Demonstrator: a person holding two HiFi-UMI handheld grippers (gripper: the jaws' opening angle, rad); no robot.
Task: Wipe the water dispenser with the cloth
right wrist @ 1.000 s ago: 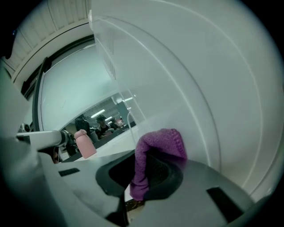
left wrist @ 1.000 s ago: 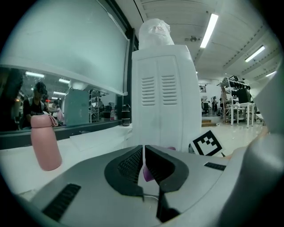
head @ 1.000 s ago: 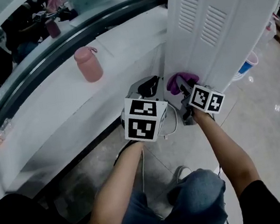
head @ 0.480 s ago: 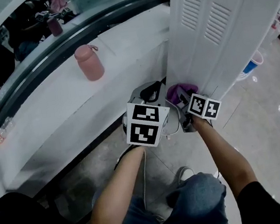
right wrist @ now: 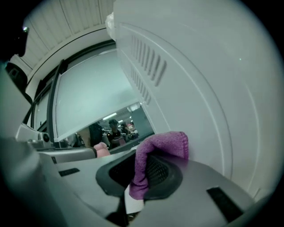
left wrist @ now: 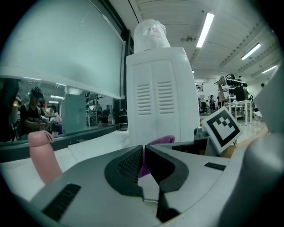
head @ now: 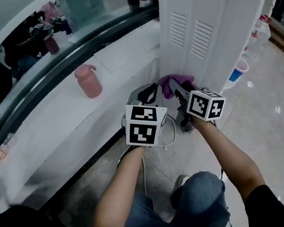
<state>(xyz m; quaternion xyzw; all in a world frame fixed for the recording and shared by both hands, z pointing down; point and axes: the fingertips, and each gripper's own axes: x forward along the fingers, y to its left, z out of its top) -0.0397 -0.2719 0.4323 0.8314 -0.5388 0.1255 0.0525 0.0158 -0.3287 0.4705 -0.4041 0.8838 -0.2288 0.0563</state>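
**water dispenser (head: pixel 208 26) wipe-down, cloth pinned on the vented side**

So the purple cloth (head: pixel 168 83) is clamped in the right gripper (head: pixel 179 93). In the right gripper view you can see it bunched between the two jaws, with a fold flopping up over the top of them and a tail hanging down. Straight ahead of those jaws is the dispenser's white panel with the two louvre blocks, and the cloth sits right up against it low down. I can't tell for sure whether it's actually pressed on or just touching.

The left gripper (head: pixel 148 91) is just beside the right one, on its left, and carrying nothing. Its view shows the jaws brought together with nothing caught between them, only a sliver of the purple cloth showing beyond the tips. The dispenser stands in front of it too, slightly to the right.

Off to the left of the left gripper a pink bottle (head: pixel 88 81) stands upright on the curved white counter (head: pixel 49 129). To the right of the right gripper, past the dispenser's edge, there's a cup (head: pixel 237 75) with blue on it.
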